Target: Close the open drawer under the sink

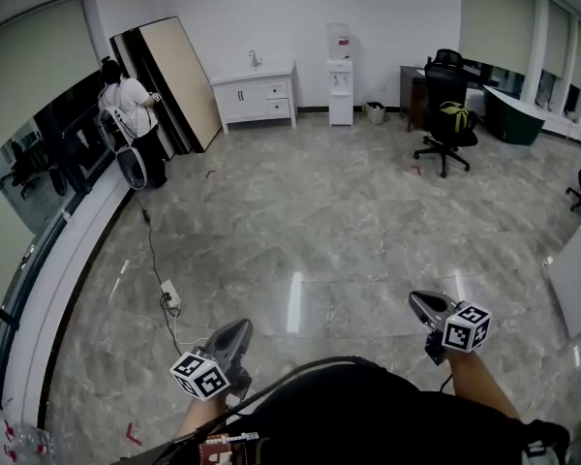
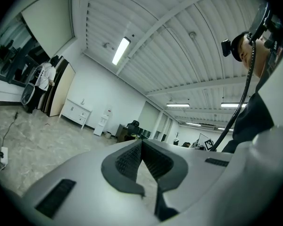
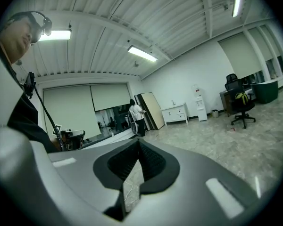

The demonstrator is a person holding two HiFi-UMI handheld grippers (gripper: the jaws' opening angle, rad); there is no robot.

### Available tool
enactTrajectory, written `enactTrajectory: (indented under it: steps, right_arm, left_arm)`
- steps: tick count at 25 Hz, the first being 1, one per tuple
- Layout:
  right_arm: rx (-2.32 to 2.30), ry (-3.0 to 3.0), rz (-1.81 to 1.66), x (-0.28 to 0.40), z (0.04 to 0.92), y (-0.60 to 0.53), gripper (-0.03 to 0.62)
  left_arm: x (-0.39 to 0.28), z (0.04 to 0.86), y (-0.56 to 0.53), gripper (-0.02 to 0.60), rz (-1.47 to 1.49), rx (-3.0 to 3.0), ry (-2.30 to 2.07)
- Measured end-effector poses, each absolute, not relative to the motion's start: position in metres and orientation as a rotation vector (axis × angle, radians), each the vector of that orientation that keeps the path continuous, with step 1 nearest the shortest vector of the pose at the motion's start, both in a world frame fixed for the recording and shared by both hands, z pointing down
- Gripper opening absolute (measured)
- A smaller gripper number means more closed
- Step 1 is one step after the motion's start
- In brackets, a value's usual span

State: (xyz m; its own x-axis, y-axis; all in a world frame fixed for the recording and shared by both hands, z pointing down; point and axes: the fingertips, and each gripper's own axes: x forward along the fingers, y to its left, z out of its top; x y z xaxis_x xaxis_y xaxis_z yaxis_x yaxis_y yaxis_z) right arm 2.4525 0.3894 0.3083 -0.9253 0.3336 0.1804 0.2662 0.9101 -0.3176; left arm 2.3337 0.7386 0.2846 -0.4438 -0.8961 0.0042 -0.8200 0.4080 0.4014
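cross the marbled floor [image 1: 300,221] to the white sink cabinet [image 1: 255,93] at the far wall; its drawer is too distant to read. left gripper [image 1: 234,335] and right gripper [image 1: 424,303], both pressed together and empty, suit a flat push.
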Motion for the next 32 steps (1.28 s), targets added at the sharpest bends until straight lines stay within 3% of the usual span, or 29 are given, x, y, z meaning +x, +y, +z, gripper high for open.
enactTrajectory:
  steps: [8, 18, 32]
  right_arm:
    - [-0.314, -2.847, 0.391, 2.356, 0.286, 0.397, 0.002]
    - [-0.341, -2.868, 0.395, 2.183, 0.268, 0.445, 0.002]
    - [-0.541, -2.797, 0.467, 2.032, 0.291, 0.413, 0.002]
  left_arm:
    - [2.206, 0.265, 0.728, 0.000, -0.523, 1.691, -2.357]
    - [2.051, 0.273, 0.780, 0.000, -0.458, 1.660, -2.352]
    - [1.958, 0.292, 0.760, 0.000, -0.487, 1.482, -2.454]
